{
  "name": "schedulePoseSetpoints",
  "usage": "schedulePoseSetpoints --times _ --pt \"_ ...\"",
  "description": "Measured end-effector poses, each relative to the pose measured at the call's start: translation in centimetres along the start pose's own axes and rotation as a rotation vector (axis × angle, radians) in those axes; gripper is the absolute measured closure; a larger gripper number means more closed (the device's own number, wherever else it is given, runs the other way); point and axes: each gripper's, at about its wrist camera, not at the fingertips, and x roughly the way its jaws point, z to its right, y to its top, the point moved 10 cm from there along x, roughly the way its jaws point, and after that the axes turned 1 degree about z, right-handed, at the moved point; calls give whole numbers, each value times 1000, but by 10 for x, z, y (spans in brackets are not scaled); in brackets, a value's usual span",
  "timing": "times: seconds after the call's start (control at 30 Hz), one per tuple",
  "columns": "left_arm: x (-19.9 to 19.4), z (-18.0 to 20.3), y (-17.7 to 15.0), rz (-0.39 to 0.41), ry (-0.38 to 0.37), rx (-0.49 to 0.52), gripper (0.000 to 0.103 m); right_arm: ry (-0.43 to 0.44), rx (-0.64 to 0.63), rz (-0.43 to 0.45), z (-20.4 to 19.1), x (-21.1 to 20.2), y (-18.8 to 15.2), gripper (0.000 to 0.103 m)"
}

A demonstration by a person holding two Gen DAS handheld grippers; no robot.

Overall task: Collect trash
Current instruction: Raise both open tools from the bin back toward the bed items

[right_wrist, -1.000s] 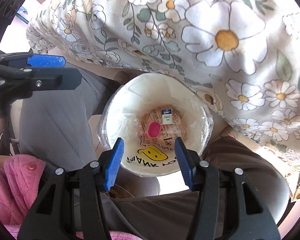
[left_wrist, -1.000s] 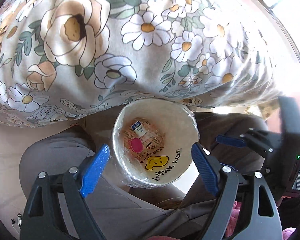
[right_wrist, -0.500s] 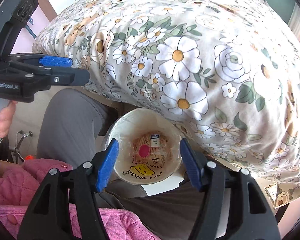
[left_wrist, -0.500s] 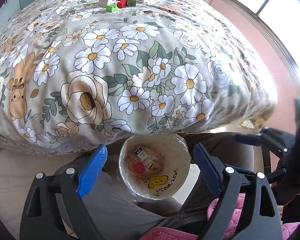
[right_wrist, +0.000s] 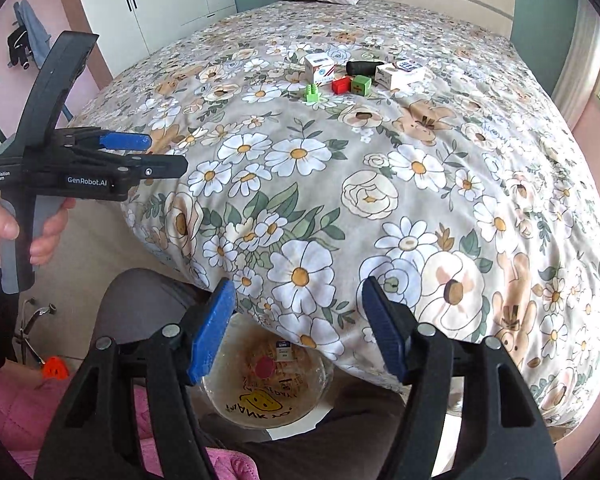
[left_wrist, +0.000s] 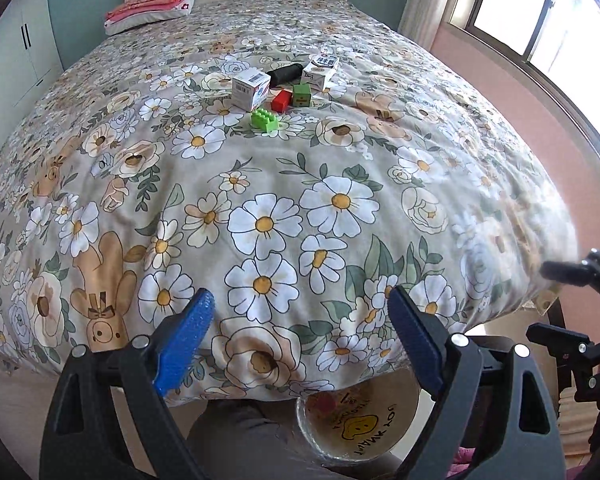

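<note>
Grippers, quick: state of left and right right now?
Left gripper: jaws wide open, nothing between them, only the floral bedspread beyond.
Right gripper: jaws open, empty, above the trash cup.

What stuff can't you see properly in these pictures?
- The bin: in the right wrist view the bedspread hangs over its far rim; in the left wrist view that gripper's fingers and the bottom edge cut it off.
- The wrappers in the bin: print too small to read.
- The white boxes far up the bed: labels too small.
- The black roll: half hidden behind the boxes.
</note>
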Motion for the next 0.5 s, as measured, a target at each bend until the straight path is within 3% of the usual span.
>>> schedulePoseSetpoints --times 0.5 --pt "65 -42 96 37 55 88 13 -91 133 40 67 51 115 33"
